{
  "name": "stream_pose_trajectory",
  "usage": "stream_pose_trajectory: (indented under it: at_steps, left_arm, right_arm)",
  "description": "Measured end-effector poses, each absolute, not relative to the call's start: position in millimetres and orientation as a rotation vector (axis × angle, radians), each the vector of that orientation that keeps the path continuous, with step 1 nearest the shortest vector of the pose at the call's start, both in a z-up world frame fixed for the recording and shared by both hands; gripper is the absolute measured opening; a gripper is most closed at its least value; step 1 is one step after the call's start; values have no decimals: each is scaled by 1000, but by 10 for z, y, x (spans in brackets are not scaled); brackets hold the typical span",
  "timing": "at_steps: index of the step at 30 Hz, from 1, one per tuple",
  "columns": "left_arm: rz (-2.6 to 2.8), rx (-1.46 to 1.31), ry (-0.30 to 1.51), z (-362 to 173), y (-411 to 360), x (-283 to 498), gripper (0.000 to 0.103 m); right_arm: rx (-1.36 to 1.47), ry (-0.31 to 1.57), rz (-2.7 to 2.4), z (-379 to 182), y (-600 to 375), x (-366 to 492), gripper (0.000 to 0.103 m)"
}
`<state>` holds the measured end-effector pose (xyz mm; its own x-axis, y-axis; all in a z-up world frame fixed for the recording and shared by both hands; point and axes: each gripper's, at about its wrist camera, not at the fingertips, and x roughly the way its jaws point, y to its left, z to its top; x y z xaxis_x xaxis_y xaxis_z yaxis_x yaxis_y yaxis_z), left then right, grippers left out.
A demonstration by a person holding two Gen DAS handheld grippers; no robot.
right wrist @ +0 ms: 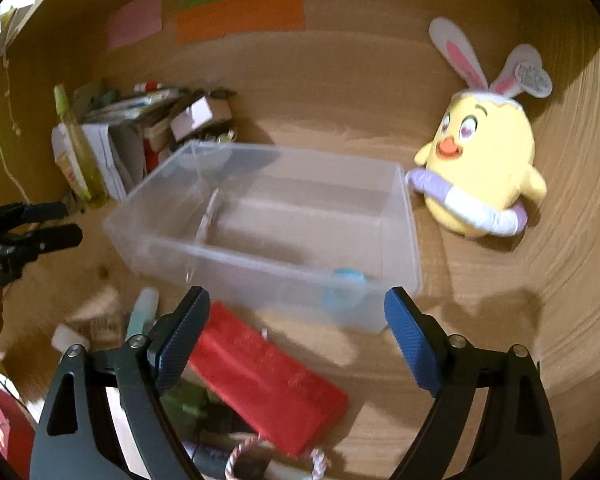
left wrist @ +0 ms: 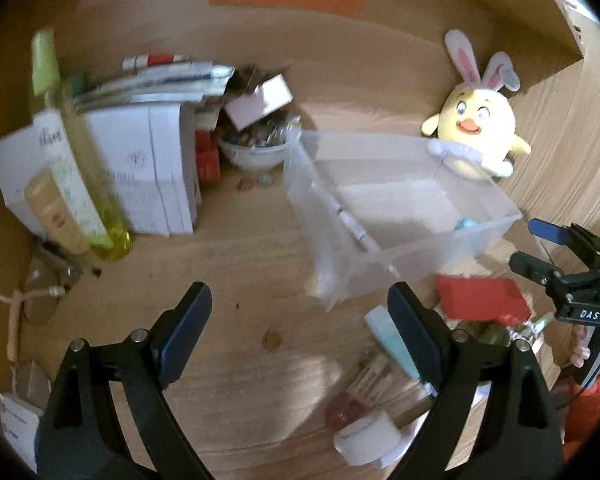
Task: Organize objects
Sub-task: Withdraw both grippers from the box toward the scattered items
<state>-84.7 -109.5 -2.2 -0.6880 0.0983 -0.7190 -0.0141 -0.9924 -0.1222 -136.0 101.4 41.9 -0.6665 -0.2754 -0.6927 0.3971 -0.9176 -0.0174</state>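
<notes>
A clear plastic bin stands on the wooden desk, with a pen along its inner wall and a small light-blue object in one corner. My left gripper is open over bare desk, to the left of the bin's near corner, with nothing between its fingers. My right gripper is open too, hovering just short of the bin's front wall and above a red flat case. The right gripper also shows at the right edge of the left wrist view.
A yellow chick plush with bunny ears sits right of the bin. Stacked papers, a tall yellow-green bottle and a bowl of small items crowd the back left. A teal tube, tape roll and other clutter lie near the front.
</notes>
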Motion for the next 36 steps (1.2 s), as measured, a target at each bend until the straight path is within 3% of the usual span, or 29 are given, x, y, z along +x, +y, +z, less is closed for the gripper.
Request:
stream_pose_trajectory:
  at_steps: [7,12,16,23,27,36]
  left_arm:
    - [2802,-1287,-173,-277,-1144,-800,85]
    - [2773,-1347,-163,-460,-1153,-803,69]
    - [2744,-1402,-167,-565,-1179,-861,50]
    - [2761,-1404,-137,-590,-1170,-920,35]
    - [2761,-1395,-98,-608,-1156,-948,12]
    - [2745,-1346,-129,-516,-1049,-886,12]
  right_arm:
    - [1155,175,-2512,175,1126,-1290,87]
    - [1189,146,-2504,123,1215,-1207,87]
    - [1203,146,-2497,102,1277,-1151,87]
    - [1252,101,-2460,0,1351,-1142,87]
    - [1263,113,-2460,-48,1382,-1142,87]
    - [1249,162,-2433,-84,1347,-1271,87]
